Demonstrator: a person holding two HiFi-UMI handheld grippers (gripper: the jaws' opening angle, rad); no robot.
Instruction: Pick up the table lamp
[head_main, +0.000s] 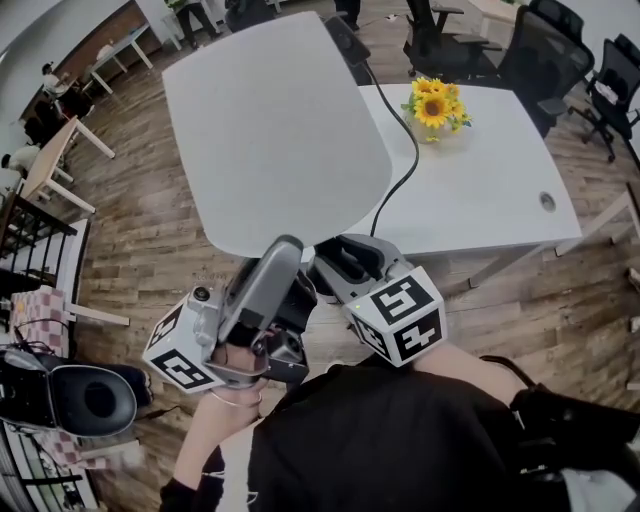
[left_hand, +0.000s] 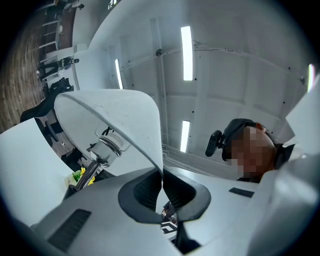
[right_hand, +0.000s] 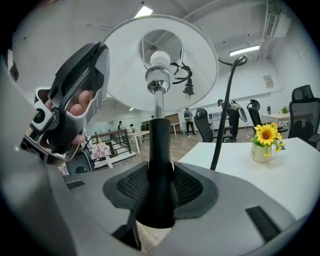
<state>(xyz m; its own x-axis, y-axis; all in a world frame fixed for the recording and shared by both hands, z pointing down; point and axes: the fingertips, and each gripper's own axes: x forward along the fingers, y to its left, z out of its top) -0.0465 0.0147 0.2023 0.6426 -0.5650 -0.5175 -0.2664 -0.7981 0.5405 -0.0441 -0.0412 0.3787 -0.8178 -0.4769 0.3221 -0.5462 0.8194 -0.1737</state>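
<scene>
While both grippers are gripping it, the table lamp (head_main: 270, 130) is being held in front of the white table (head_main: 500, 190), which is stretching away beyond the jaws. The lamp's broad white shade (right_hand: 120, 65) is spreading above and ahead of both tools. The left gripper (left_hand: 162, 187) is tilting upward, its jaws clenched on the shade's thin rim. Just beside and below it, the right gripper (right_hand: 160, 187) is grasping the lamp's black stem (right_hand: 159, 150), with a pad pressing on each side. A black cord (head_main: 405, 150) is trailing from under the shade across the table, away from the right gripper. Farther ahead of the right gripper, a small pale vase (right_hand: 261, 152) is standing on the table and holding sunflowers (right_hand: 266, 134).

Only the right gripper view is showing the shade's hollow, where a bulb (right_hand: 159, 60) is sitting in a chrome socket (right_hand: 157, 77) atop the stem. The head view is showing the shade's plain outer face, which is hiding those parts. The left gripper view is catching the socket from the side, plus ceiling light strips (left_hand: 186, 52).
</scene>
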